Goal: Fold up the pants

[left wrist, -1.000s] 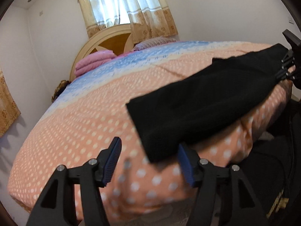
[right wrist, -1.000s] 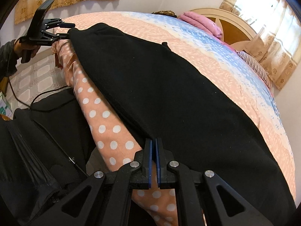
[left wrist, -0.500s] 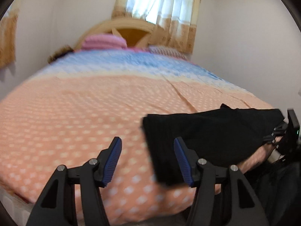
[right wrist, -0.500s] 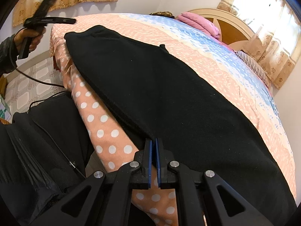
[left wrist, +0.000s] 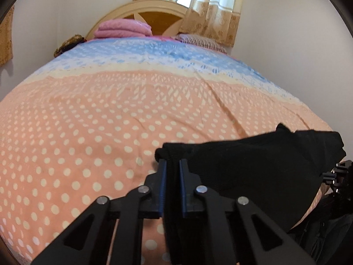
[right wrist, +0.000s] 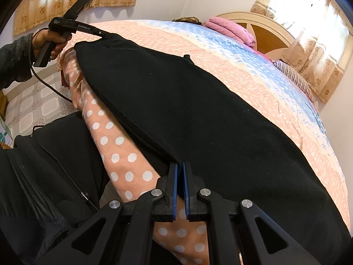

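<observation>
Gripper-wise, we are clamping the black fleece pants (right wrist: pixel 198 110) at both ends, left gripper (left wrist: pixel 171 167) and right gripper (right wrist: pixel 179 170) each shut on cloth, lying along the polka-dot bed (left wrist: pixel 88 143) edge, with further folding seemingly remaining.

A bed (left wrist: pixel 88 143) is filling most of both views, wearing a peach bedspread (left wrist: pixel 66 165) with white dots that is turning blue (left wrist: pixel 154 53) toward the far end. Folded pink blankets (left wrist: pixel 123 28) are lying stacked against a rounded cream headboard (left wrist: pixel 110 17). A striped pillow (left wrist: pixel 198 40) is resting beside them. Patterned gold curtains (left wrist: pixel 211 15) are hanging over a bright window (right wrist: pixel 293 2). Pale patterned floor tiles (right wrist: pixel 33 101) are showing beside the bed.
</observation>
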### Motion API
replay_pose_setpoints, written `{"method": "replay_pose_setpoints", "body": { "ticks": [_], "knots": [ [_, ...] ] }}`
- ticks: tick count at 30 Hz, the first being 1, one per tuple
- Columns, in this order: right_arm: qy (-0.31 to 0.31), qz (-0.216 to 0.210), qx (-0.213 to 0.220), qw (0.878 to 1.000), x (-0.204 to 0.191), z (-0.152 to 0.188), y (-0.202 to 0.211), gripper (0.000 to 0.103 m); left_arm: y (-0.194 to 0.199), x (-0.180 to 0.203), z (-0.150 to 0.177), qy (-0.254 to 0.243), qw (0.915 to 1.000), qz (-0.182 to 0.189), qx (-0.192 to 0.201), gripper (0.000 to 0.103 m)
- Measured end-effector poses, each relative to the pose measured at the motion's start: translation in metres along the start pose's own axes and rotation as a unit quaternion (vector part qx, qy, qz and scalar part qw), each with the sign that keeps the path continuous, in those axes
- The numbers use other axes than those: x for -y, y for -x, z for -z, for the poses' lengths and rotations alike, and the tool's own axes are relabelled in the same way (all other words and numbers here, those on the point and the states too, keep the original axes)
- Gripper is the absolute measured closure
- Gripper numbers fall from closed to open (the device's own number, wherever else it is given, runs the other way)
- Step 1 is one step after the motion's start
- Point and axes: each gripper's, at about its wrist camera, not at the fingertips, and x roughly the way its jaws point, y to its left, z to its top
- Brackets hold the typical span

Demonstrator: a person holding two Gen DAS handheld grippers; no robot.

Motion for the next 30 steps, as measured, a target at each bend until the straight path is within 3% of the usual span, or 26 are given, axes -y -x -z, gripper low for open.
{"method": "replay_pose_setpoints", "body": {
  "ticks": [7,11,14,16,19,21,23,26,30],
  "knots": [
    [-0.021,-0.002,0.012,1.000,0.008,0.001,0.007,0.098,0.013,-0.011,-0.011,0.041,0.9973,0.027,0.055,0.093],
    [-0.018,0.003,0.002,1.000,0.005,0.003,0.002,0.098,-0.003,-0.017,-0.009,0.057,0.9974,0.016,0.040,0.094],
    [-0.007,0.005,-0.003,1.000,0.000,0.005,-0.001,0.097,-0.020,-0.017,-0.002,0.040,0.9990,-0.007,0.016,0.094],
    [0.001,0.004,-0.004,1.000,-0.004,0.006,0.001,0.097,-0.021,-0.019,0.000,0.045,0.9987,-0.003,0.021,0.093],
    [-0.019,-0.021,-0.008,1.000,0.003,0.007,0.005,0.093,-0.016,-0.021,0.000,0.051,0.9984,-0.005,0.025,0.084],
    [-0.033,-0.035,-0.008,0.999,0.010,0.009,0.010,0.078,-0.008,-0.021,0.000,0.053,0.9981,-0.007,0.032,0.083],
    [-0.046,-0.034,-0.002,0.998,0.018,0.013,0.018,0.066,0.006,-0.017,0.000,0.046,0.9973,-0.040,0.040,0.062],
    [-0.078,-0.027,0.007,0.997,0.034,0.025,0.031,0.065,0.033,-0.002,0.000,0.021,0.9952,-0.060,0.074,0.040],
    [-0.140,0.017,0.019,0.990,0.071,0.050,0.057,0.065,0.050,0.038,-0.007,-0.027,0.9951,-0.036,0.088,0.040]
  ]
}}
